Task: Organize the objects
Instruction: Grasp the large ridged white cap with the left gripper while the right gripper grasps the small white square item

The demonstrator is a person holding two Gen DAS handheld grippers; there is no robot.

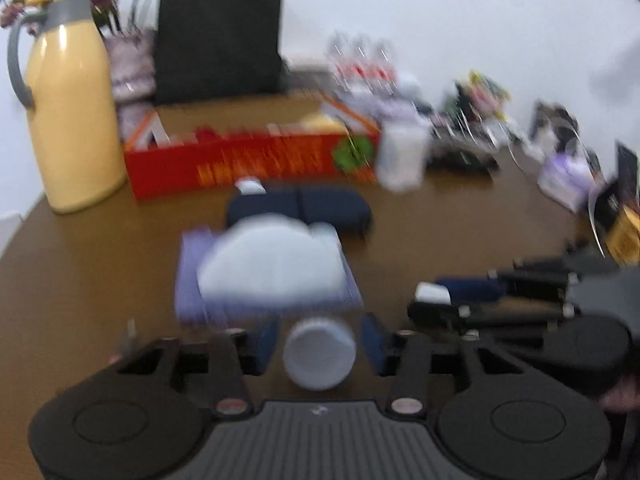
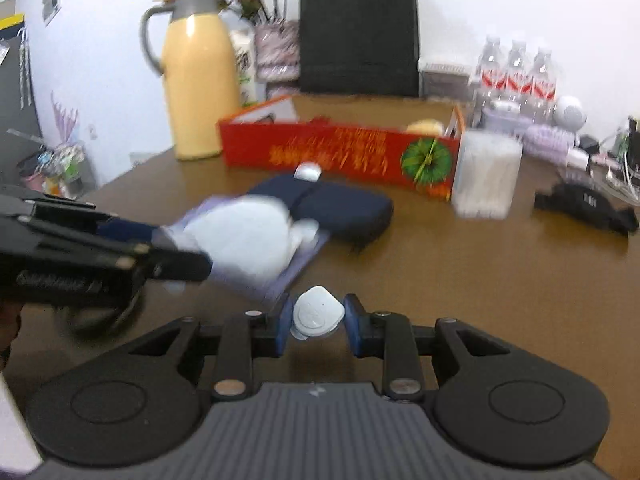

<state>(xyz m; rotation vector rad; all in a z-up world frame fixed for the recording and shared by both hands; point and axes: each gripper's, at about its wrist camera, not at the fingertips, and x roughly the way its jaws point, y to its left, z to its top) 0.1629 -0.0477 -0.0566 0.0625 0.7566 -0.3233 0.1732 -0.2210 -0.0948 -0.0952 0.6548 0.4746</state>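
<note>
Your right fingers pinch a small white rounded case just above the brown counter, while your left fingers stand spread on either side of a white round cap; through the blur, touch cannot be told. At twelve o'clock lies a white pouch on a purple packet, with a dark blue case and a red box beyond.

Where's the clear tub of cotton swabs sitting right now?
In the right wrist view, the cotton swab tub stands upright on the brown table, far right of center, right against the red box's right end, with the water bottles behind it.
</note>
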